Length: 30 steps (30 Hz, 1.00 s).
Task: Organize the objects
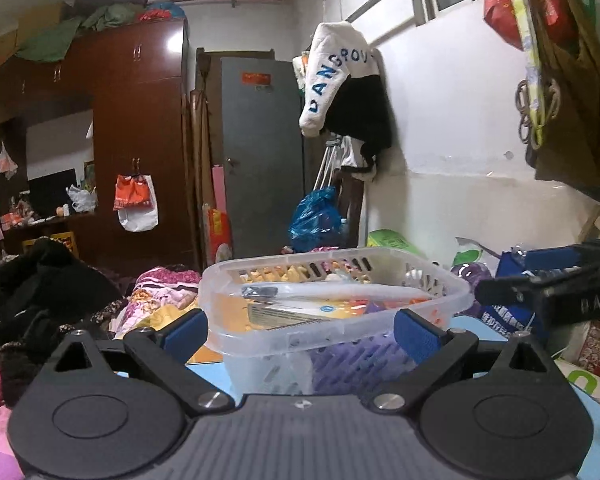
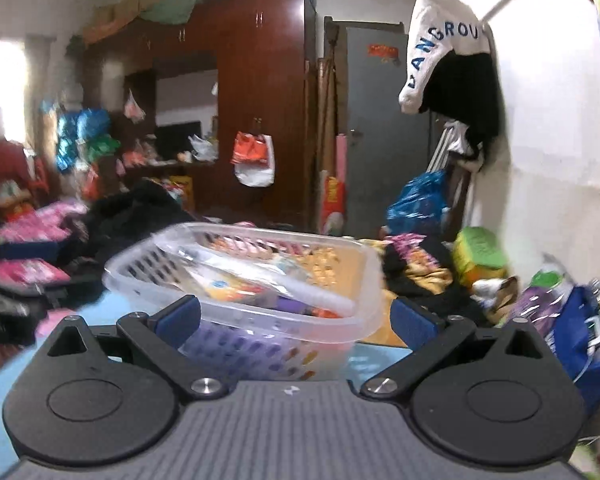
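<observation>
A clear plastic slotted basket [image 1: 432, 304] stands on a light blue table [image 1: 208, 364] right in front of both grippers. It holds a white tube, packets and a purple item. It also shows in the right wrist view [image 2: 364, 320]. My left gripper [image 1: 300, 332] is open, its blue pads [image 1: 188, 330] either side of the basket's near corner, not gripping. My right gripper [image 2: 296, 320] is open with the basket's near rim between its pads [image 2: 414, 322]. The right gripper's black body [image 1: 556, 292] shows at the right edge of the left wrist view.
A cluttered bed with dark clothes [image 1: 48, 280] and floral bedding [image 1: 160, 292] lies left. Bags and a blue tote [image 2: 588, 332] pile at the right by the white wall. A brown wardrobe [image 1: 140, 120] and grey door [image 1: 260, 152] stand behind.
</observation>
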Available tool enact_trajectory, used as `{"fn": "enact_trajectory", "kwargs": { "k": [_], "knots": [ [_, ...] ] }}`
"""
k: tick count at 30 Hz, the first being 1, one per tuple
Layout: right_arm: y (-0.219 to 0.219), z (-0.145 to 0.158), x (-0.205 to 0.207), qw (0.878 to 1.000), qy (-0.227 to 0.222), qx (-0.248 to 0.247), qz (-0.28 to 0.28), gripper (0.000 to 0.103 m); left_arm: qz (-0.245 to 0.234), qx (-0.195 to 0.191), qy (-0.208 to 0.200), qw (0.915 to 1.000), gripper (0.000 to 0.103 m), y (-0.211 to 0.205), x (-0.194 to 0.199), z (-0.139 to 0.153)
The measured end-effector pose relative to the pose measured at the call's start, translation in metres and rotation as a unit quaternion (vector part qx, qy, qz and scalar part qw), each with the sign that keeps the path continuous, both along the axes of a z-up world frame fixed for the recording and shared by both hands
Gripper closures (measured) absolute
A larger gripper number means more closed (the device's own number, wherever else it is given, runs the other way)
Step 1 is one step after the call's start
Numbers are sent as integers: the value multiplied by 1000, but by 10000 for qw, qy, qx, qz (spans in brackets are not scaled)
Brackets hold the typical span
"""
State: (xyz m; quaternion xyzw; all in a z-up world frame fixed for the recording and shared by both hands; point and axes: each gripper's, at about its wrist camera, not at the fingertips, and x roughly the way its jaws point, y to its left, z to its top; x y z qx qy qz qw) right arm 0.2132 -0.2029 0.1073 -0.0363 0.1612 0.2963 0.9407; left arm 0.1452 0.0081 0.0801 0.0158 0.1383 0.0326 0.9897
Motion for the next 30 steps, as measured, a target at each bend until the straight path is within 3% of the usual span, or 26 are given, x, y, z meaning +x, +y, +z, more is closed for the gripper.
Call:
{"fn": "enact_trajectory", "kwargs": {
  "k": [7, 10, 17, 23, 30],
  "knots": [
    [-5, -13, -21, 9998, 94, -170, -40, 0, -21, -143, 48, 9999, 3, -10, -32, -5],
    [-14, -21, -33, 9996, 186, -24, -228, 0, 15, -325, 129, 9994, 3, -8, -44, -12],
    [-35, -37, -50, 9988, 304, 385, -86, 0, 38, -584, 0, 9983, 3, -4, -64, -18],
    [-29, -36, -70, 9998, 24, 116, -157, 0, 8, -383, -30, 9993, 3, -23, -77, -17],
    [-27, -39, -68, 9997, 95, 198, -136, 0, 43, -313, 96, 9995, 3, -30, -73, -22]
  ]
}}
